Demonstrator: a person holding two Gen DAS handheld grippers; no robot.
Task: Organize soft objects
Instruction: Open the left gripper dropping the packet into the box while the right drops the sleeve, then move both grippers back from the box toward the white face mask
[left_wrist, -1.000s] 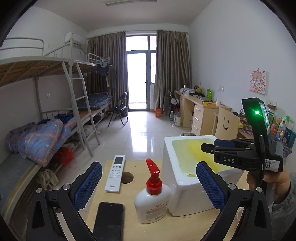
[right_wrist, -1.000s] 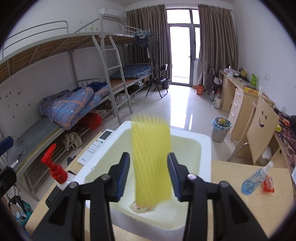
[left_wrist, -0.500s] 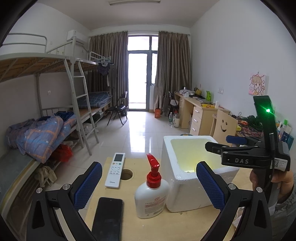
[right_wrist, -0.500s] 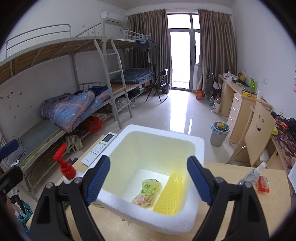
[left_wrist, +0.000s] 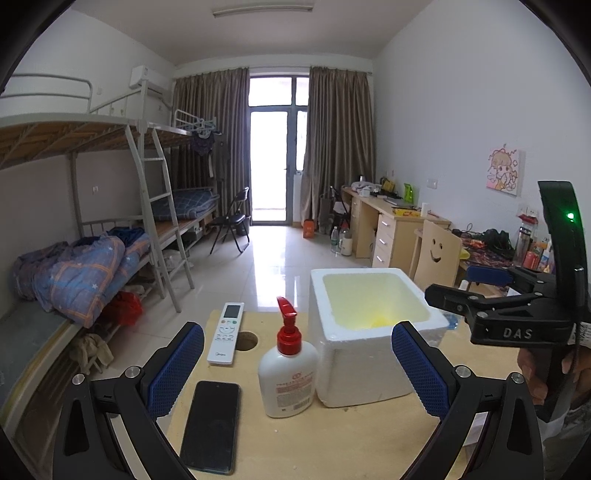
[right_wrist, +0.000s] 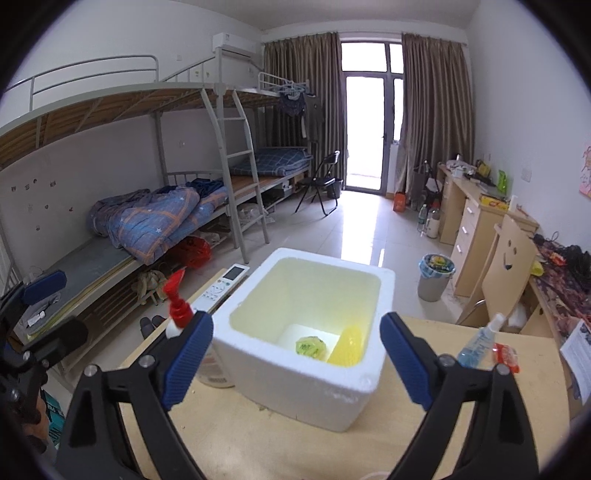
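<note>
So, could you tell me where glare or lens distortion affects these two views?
Left wrist view: the balcony door is overexposed, its light streaking the floor tiles; the bunk bed bows. Right wrist view: the door again blows out; inside the foam box, the yellow net sleeve stays sharp.

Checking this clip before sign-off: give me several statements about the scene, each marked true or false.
1. The yellow foam net lies inside the white foam box. True.
2. The right gripper grips the net. False: its jaws have just been opening and nothing is between them.
3. The phone lies inside the box. False: it lies on the table.
4. A green packet lies beside the net. True.
5. The left gripper is open and empty. True.
</note>
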